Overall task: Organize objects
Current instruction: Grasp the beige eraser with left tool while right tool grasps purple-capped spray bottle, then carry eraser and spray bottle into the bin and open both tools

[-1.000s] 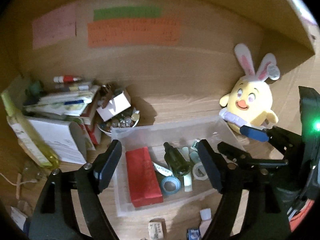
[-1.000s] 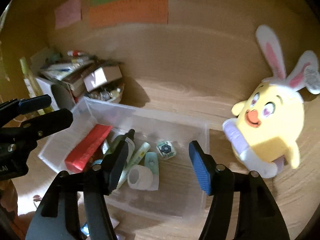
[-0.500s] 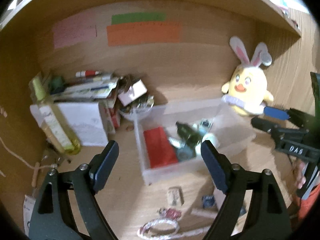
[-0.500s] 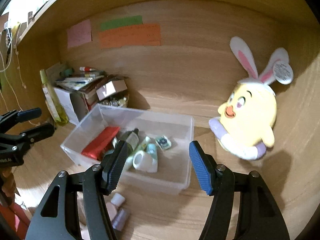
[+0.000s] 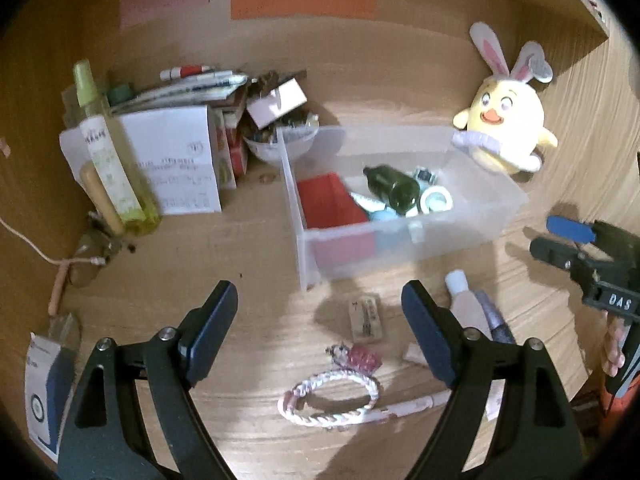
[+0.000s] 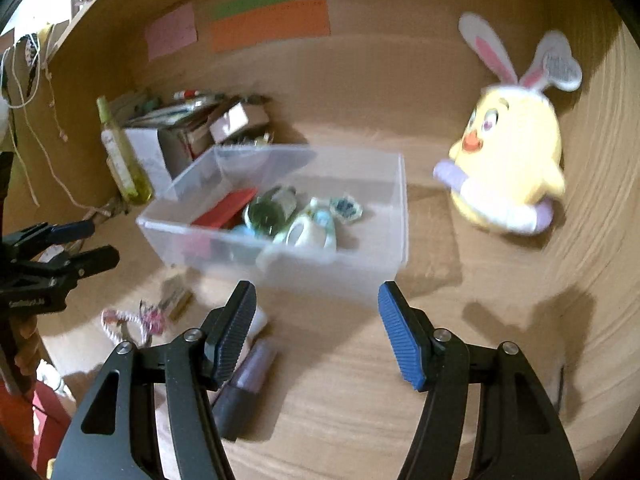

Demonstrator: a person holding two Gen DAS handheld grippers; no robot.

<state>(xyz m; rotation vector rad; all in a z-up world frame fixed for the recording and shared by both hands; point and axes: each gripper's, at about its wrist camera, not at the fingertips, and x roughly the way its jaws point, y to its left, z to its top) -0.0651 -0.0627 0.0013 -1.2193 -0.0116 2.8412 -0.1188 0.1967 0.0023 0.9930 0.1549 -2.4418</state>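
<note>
A clear plastic bin [image 5: 472,224] [image 6: 352,272] stands mid-desk, holding a red box [image 5: 328,204], a dark green bottle [image 5: 394,188], a tape roll [image 5: 436,200] and small items. In front of it lie a small eraser-like block [image 5: 366,318], a pink charm [image 5: 356,356], a braided cord loop [image 5: 332,398], a white-capped tube [image 5: 466,300] and a purple tube [image 6: 250,380]. My left gripper [image 5: 320,332] is open and empty above the loose items. My right gripper [image 6: 318,332] is open and empty before the bin's front wall; it also shows in the left wrist view [image 5: 560,240].
A yellow bunny-eared plush [image 5: 504,128] [image 6: 508,160] sits right of the bin. At back left are a white carton [image 5: 172,160], stacked papers, a yellow-green bottle [image 5: 108,152] and a bowl of trinkets [image 5: 280,140]. A blue-white box [image 5: 44,392] lies front left.
Both grippers have pulled back from over the bin toward the desk's front. Loose items in front of the bin have come into view. Both stay open.
</note>
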